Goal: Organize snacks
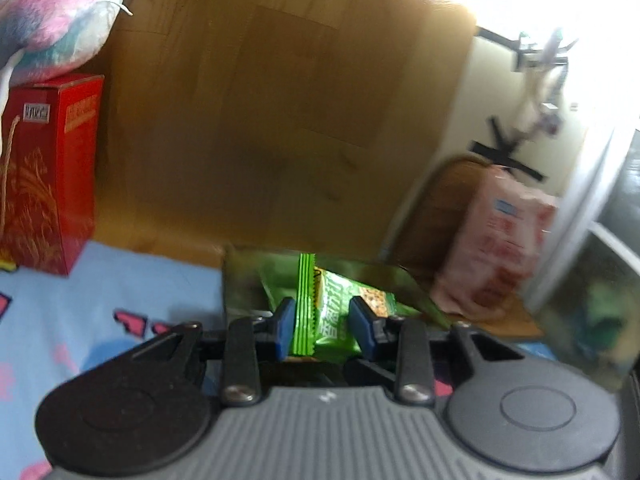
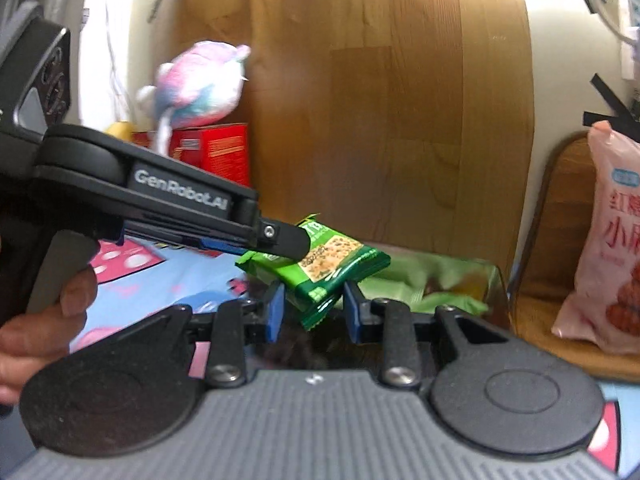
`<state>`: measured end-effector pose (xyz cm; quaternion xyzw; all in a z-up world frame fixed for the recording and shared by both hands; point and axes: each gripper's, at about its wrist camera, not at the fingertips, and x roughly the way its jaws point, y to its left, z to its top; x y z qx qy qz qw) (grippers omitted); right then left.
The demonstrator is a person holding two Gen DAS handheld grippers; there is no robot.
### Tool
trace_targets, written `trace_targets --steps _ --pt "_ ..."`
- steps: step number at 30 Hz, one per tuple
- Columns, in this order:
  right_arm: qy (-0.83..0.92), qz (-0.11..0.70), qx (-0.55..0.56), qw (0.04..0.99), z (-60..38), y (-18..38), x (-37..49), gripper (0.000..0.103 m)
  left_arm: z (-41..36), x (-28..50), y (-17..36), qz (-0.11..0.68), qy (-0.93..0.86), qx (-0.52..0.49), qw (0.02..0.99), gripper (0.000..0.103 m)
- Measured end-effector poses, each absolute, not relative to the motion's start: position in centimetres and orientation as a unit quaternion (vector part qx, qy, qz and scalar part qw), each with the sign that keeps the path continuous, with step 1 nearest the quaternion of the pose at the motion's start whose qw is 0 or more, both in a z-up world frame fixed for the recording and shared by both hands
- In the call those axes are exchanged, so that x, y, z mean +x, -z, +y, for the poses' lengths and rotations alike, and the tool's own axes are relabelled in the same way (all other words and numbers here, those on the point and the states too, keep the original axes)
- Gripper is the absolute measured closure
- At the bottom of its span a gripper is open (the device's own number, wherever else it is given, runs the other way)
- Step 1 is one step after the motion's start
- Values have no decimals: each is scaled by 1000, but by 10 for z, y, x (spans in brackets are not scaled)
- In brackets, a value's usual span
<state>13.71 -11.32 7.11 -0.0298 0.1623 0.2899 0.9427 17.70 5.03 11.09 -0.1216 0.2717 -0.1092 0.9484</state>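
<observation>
A green snack packet [image 1: 320, 312] stands on edge between my left gripper's [image 1: 322, 320] blue pads, which are shut on it. In the right wrist view the same packet [image 2: 324, 264] hangs from the left gripper's black fingertip [image 2: 292, 240], above a clear box [image 2: 440, 284] that holds other green packets. The box also shows in the left wrist view [image 1: 248, 280]. My right gripper [image 2: 314, 312] is open just under the packet; its pads flank the packet's lower corner without gripping it.
A pink snack bag [image 2: 612, 240] stands on a wooden tray [image 2: 560, 240] at the right. A red box [image 1: 44, 176] with a plush toy [image 1: 60, 16] on top stands at the left. A wooden board [image 2: 380, 120] stands behind. A blue patterned cloth [image 1: 120, 292] covers the surface.
</observation>
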Motion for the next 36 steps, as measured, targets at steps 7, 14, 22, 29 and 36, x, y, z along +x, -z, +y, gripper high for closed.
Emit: trace_targets --steps 7,14,22,29,36 --pt "-285 167 -1 944 -119 -64 150 49 50 184 -97 276 69 -112 952 68" --pt "-297 235 98 920 -183 -44 123 52 76 127 -83 292 117 -167 935 66" --pt "-292 345 155 879 -185 -13 139 76 66 111 -25 388 132 -194 891 80" --pt "-346 345 174 855 -170 -14 110 82 69 98 -23 399 156 -198 881 81" --pt "-357 290 115 881 -157 -18 44 91 74 57 -19 396 185 -200 877 80"
